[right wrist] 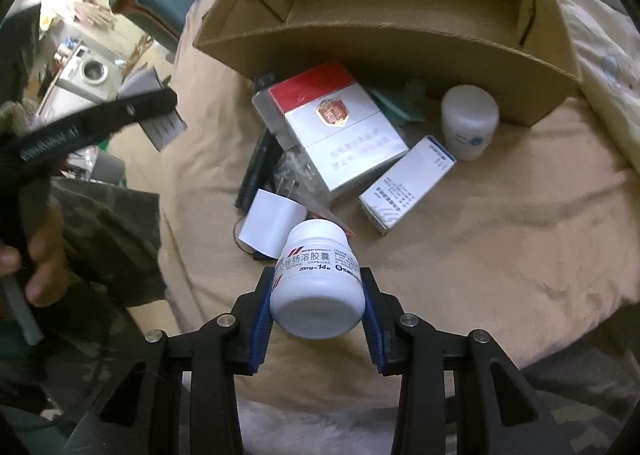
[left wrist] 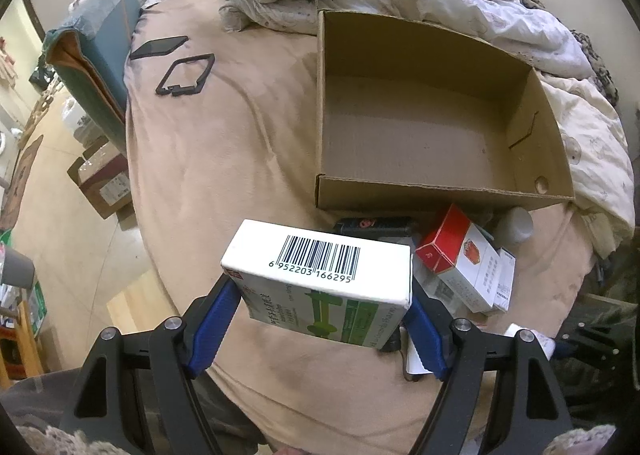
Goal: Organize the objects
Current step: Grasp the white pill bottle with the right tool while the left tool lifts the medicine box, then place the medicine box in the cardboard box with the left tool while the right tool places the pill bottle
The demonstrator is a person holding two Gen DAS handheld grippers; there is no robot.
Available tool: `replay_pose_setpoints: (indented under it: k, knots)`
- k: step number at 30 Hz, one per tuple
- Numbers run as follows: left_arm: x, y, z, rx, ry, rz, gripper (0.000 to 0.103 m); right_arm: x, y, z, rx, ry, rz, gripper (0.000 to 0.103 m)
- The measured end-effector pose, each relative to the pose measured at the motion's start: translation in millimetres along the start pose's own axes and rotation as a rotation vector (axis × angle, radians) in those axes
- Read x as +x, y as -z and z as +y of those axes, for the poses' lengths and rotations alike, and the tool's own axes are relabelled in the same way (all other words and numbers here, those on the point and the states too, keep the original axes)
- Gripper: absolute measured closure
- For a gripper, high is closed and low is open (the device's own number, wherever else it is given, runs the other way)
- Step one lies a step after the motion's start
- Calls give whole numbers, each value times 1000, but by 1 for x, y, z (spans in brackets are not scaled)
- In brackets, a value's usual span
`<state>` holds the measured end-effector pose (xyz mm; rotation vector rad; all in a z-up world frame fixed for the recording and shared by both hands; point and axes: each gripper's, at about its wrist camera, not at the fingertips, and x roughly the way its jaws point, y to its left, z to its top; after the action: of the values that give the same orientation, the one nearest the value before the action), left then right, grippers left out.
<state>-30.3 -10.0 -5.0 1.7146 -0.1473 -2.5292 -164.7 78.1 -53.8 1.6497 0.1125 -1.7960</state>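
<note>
While the cardboard box [left wrist: 436, 127] on the bed [left wrist: 240, 135] waits empty, I hold one item in each hand just short of its near wall. My left tongs [left wrist: 324, 315] pinch a green-and-white medicine carton [left wrist: 320, 279] by its sides; my right tongs [right wrist: 318, 311] are clamped on a white pill bottle [right wrist: 316, 283]. Against the box's near wall lie a red-and-white pack [right wrist: 336, 131], a slim white carton [right wrist: 408, 183] and a white jar [right wrist: 470, 121]. I judge this the carrying step: next, each load must clear that wall and be let go inside.
</note>
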Motion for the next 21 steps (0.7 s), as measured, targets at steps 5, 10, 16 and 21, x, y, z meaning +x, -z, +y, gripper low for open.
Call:
replay_pose_setpoints:
  k: [5, 10, 16, 21]
  knots:
    - [-1, -1, 2, 0, 3, 3, 26, -13, 6, -11, -9, -7, -28, 62]
    - [-8, -8, -5, 27, 67, 15, 26, -61, -2, -34, -24, -18, -118, 62]
    - [-32, -43, -29, 111, 87, -39, 26, -103, -42, -56, -29, 36, -226, 62]
    - [-15, -86, -55, 195, 55, -16, 25, -103, -89, -75, -22, 82, -255, 62]
